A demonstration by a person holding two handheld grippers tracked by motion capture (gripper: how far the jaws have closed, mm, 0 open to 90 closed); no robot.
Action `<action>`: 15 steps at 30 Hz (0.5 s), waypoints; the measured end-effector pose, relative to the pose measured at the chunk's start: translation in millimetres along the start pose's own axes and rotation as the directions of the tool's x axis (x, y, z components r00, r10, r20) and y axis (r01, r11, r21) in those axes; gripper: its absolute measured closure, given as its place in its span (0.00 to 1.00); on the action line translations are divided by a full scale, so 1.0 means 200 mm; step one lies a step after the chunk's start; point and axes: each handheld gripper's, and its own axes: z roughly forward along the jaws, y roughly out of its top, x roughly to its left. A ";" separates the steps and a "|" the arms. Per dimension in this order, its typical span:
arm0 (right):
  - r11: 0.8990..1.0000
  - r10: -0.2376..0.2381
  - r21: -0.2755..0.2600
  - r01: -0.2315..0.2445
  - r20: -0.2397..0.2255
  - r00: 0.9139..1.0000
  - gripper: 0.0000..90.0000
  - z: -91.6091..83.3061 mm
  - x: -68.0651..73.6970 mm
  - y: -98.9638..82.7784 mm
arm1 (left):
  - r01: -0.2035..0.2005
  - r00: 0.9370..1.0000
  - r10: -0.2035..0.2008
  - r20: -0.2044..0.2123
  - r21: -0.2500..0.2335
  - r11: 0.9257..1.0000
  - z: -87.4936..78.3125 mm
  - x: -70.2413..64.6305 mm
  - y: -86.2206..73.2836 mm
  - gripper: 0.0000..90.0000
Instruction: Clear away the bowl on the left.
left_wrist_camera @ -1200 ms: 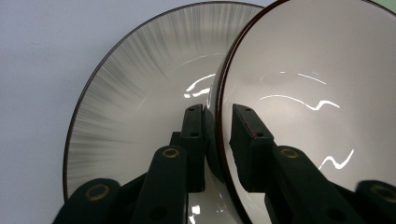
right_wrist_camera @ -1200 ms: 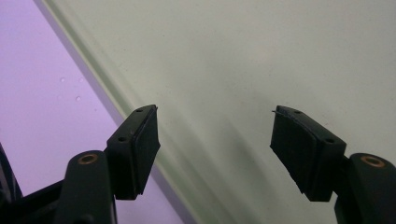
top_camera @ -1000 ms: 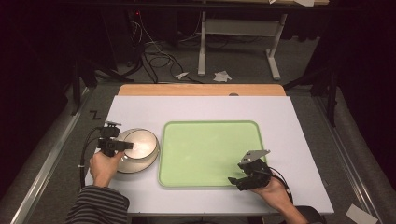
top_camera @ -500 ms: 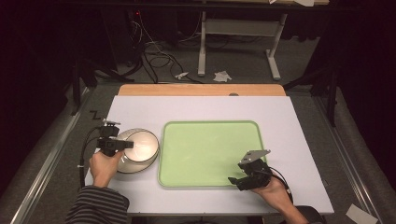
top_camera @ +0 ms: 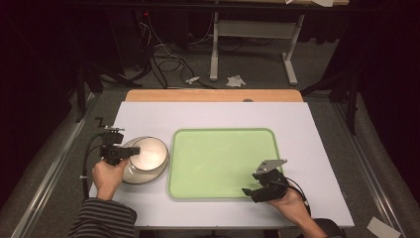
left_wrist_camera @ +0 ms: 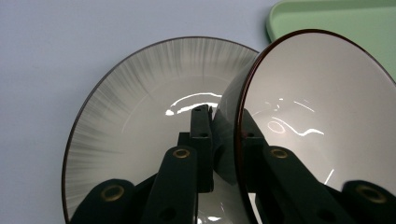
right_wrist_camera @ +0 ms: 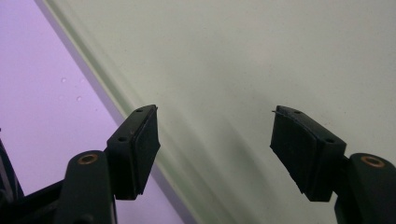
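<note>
A pale bowl (top_camera: 151,151) with a dark red rim sits over a grey-streaked plate (top_camera: 143,177), left of the green tray (top_camera: 223,163). My left gripper (top_camera: 133,151) is shut on the bowl's left rim. In the left gripper view the bowl (left_wrist_camera: 317,93) stands tilted above the plate (left_wrist_camera: 130,102), with the left gripper (left_wrist_camera: 224,116) holding one jaw inside its wall and one outside. My right gripper (top_camera: 252,191) hovers open over the tray's near right corner. In the right gripper view the right gripper (right_wrist_camera: 215,135) has nothing between its pads, just the tray (right_wrist_camera: 257,56).
The white table top (top_camera: 307,124) runs around the tray, with a wooden strip (top_camera: 213,95) along its far edge. Metal rails (top_camera: 44,173) flank the table. Cables and a desk frame (top_camera: 247,44) lie on the floor beyond.
</note>
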 end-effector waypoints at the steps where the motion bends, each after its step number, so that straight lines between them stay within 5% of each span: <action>1: 1.000 0.010 -0.003 -0.010 0.000 1.000 0.37 0.00 0.00 0.00 | -0.003 1.000 0.003 0.006 -0.009 1.000 -0.01 0.00 0.00 0.91; 15: 1.000 0.012 -0.001 -0.012 0.003 1.000 0.37 0.00 0.00 0.00 | -0.024 0.995 0.030 0.093 -0.063 0.998 -0.07 -0.07 0.02 0.90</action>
